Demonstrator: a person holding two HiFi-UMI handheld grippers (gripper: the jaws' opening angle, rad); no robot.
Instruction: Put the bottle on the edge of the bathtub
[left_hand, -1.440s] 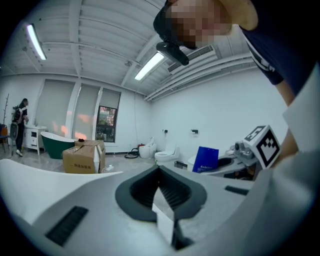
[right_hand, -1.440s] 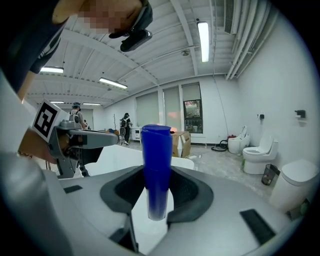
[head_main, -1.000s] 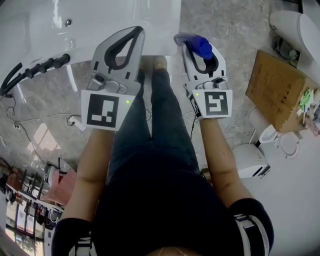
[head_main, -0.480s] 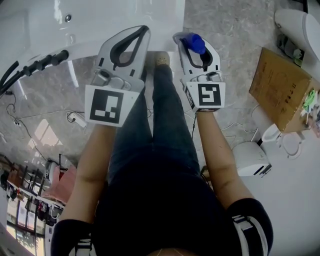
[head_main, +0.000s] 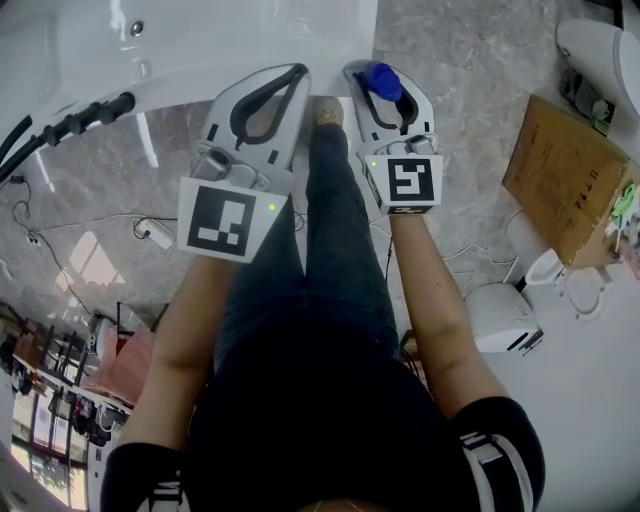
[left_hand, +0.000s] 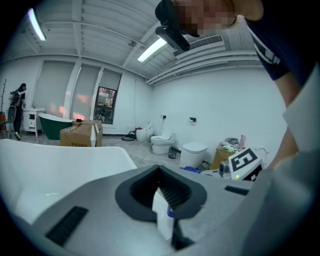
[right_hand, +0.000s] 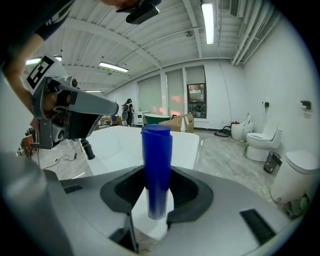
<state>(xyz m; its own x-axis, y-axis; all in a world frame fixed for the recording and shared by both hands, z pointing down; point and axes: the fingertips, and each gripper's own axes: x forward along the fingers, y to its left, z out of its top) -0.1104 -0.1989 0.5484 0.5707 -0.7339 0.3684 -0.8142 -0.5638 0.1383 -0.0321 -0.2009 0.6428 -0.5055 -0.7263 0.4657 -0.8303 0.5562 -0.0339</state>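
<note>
bottle (right_hand: 156, 160) gripped upright in right gripper (head_main: 386, 88) | left gripper (head_main: 297, 72) jaws together, empty | tub (head_main: 200, 40) edge near, placing not yet done

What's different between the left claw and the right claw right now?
The right claw grips a blue bottle; the left claw holds nothing. The right claw's jaws stand apart around the bottle, while the left claw's jaws sit almost together. Both are grey, carry a black-and-white marker cube, and point toward the white bathtub.
</note>
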